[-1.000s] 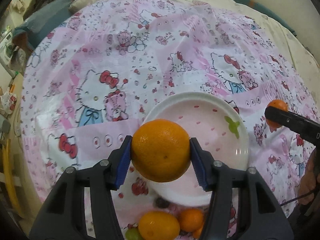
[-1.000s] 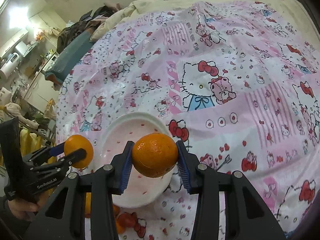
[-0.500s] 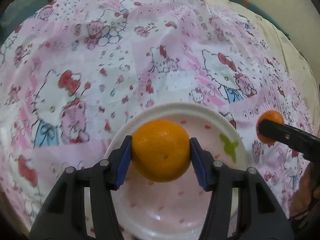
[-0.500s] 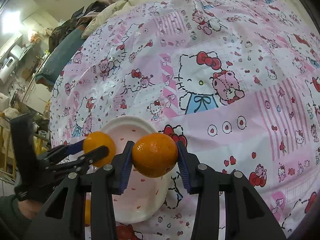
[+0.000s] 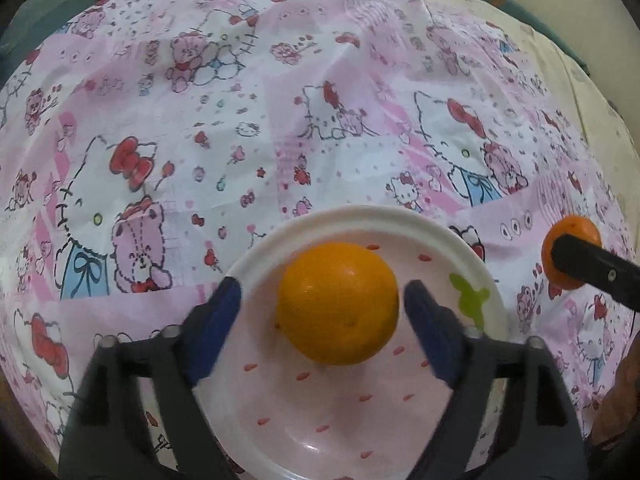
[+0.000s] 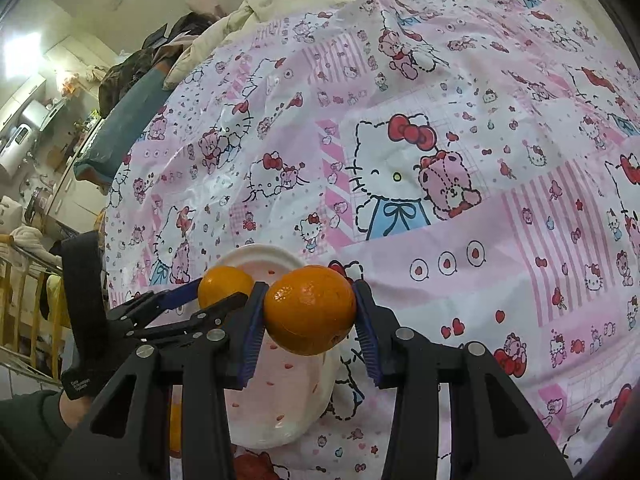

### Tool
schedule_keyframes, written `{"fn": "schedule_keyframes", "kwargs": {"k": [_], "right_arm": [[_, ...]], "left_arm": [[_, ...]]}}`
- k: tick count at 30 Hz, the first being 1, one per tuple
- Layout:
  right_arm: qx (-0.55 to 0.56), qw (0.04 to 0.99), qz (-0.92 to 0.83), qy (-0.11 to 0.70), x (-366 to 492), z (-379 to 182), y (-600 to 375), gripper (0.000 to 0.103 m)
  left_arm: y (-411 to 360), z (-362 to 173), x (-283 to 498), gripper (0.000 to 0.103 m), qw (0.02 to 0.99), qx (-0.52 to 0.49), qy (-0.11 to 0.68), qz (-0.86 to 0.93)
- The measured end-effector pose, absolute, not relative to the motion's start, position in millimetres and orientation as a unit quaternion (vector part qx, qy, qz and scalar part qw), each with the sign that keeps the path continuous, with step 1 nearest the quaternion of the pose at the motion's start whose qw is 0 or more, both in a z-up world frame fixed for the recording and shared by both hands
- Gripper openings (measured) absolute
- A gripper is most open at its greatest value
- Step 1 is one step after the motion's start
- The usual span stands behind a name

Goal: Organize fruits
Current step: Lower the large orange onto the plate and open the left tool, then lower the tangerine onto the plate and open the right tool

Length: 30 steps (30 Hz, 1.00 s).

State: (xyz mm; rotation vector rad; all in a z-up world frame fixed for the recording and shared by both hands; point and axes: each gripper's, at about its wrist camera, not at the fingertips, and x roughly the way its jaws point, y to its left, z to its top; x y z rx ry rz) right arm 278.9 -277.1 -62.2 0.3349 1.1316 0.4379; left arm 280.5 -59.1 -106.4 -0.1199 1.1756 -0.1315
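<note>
A pink Hello Kitty cloth (image 5: 248,128) covers the whole work surface, wrinkled and printed with cats, bears and hearts; beyond its far edge in the right wrist view lie a cream quilt (image 6: 256,4) and a dark heap of clothes (image 6: 132,68), with shelves and clutter at the far left. On the cloth sits a white plate (image 5: 404,220) with small red marks and a green leaf print inside. The left gripper (image 5: 320,320) hangs over the plate with its jaws spread wide, a gap showing on each side of the orange (image 5: 338,302) between them; that orange is over the plate's middle, and whether it rests on the plate I cannot tell. The right gripper (image 6: 310,326) is clamped on a second orange (image 6: 310,308), held above the plate's near-right rim, which it partly hides from its own camera. In the left wrist view this second orange shows off to the plate's right, half covered by a black finger (image 5: 592,272). Below the left gripper in the right wrist view, a sliver of orange fruit (image 6: 175,428) peeks out beside the plate.
</note>
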Motion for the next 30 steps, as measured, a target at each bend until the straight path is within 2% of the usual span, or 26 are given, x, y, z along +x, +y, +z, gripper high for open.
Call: {"fn": "schedule_keyframes", "kwargs": {"k": [8,16,20,26,28,30], "right_arm": [[0.155,0.812,0.202,0.524,278,-59,-278,0.044],[0.156,0.798,0.217,0.54,282,-69,-269,0.044],[0.109,0.793,0.218,0.558,289,-84,-249,0.045],[0.054,0.793,0.229,0.562,299,-101,-224,0.046],[0.058,0.796,0.235,0.555,304,-100,-221,0.046],[0.059,0.795,0.241,0.553,307,-99,-217,0.046]], "left_arm": [[-56,-101,270,0.083,0.826,-0.05,0.557,-0.064],[-33,-67,242,0.084,0.85,-0.04,0.526,-0.02],[-20,-44,219,0.083,0.852,-0.013,0.522,0.022],[-3,-25,194,0.084,0.855,-0.03,0.515,0.055],[4,-30,191,0.093,0.849,-0.052,0.523,0.062],[12,-38,193,0.094,0.839,-0.076,0.534,0.067]]}}
